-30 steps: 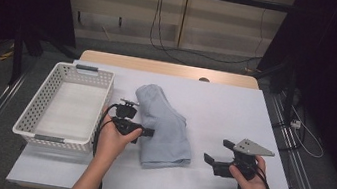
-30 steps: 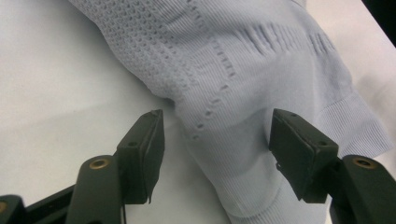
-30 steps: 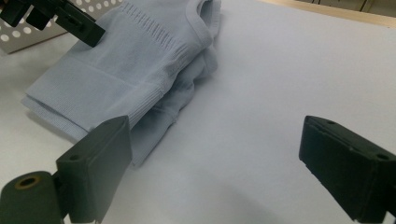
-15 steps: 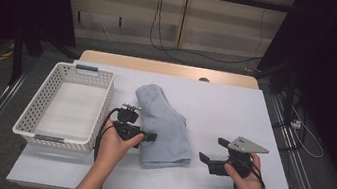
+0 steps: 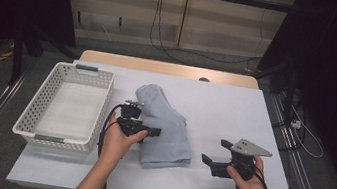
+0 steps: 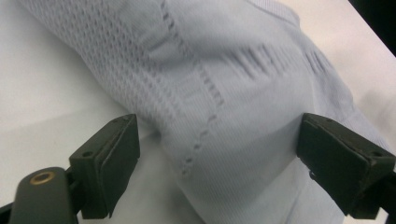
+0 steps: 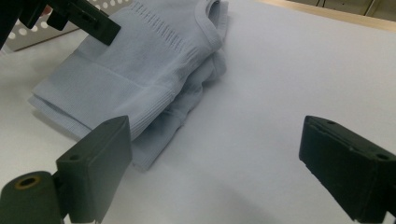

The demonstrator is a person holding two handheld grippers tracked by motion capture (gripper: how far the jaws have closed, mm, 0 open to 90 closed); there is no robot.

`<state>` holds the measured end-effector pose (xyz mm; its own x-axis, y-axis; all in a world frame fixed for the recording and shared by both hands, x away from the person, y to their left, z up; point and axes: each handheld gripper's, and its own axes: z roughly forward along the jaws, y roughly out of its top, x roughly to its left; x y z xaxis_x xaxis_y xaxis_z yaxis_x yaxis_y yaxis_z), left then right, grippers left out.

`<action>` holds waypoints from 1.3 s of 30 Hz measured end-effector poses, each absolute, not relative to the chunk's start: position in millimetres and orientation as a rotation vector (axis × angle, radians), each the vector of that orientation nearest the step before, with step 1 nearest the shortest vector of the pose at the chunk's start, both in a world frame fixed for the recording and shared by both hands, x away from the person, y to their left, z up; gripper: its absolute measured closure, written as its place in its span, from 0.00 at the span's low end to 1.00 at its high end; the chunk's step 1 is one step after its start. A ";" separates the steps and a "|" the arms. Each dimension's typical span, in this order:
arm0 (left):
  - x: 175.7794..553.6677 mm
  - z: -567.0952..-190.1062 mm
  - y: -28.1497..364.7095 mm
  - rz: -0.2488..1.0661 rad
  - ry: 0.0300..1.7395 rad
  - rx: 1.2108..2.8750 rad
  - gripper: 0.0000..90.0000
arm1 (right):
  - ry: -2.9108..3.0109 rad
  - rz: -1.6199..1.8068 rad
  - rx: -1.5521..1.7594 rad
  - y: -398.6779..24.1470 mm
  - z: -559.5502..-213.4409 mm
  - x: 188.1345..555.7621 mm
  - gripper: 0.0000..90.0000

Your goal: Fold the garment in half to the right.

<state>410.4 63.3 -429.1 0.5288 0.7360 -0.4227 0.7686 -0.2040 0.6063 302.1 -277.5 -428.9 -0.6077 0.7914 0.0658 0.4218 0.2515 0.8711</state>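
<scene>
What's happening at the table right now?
A person holds a claw in each hand. The left claw sits at the edge of the folded light-blue garment, its jaws just opened wide with cloth between them but not pinched. The right claw waits open, apart from it. The white basket stands at left.

No writing, label, brand, number or sign can be read anywhere, neither on the folded garment (image 5: 164, 127) nor on the basket (image 5: 35, 127).

Basket (image 5: 66, 104) left on table (image 5: 235, 109); folded garment (image 5: 164, 129) centre, just right of basket.
</scene>
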 end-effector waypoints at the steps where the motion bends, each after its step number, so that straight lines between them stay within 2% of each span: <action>1: 411.3 -428.8 62.5 -0.050 1.231 1.955 0.15 | 2.143 1.305 1.114 -277.9 -428.9 301.4 0.11; 10: 416.4 -437.7 51.5 -0.070 1.261 1.957 0.17 | 2.130 1.299 1.123 -281.5 -428.5 298.2 0.10; 16: 416.8 -445.7 45.9 -0.110 1.271 1.960 0.22 | 2.126 1.300 1.125 -283.0 -428.6 298.4 0.11; 30: 418.0 -444.9 39.0 -0.105 1.316 1.985 0.76 | 2.119 1.297 1.123 -283.7 -427.8 299.7 0.10; 39: 421.8 -432.6 35.1 -0.111 1.338 2.026 0.82 | 2.114 1.302 1.119 -284.7 -427.5 300.4 0.10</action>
<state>421.8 35.1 -432.6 0.4639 0.7766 -0.4263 0.8361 -0.2247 0.5004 300.4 -284.7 -427.5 -0.5907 0.8046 0.0611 0.4166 0.2393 0.8770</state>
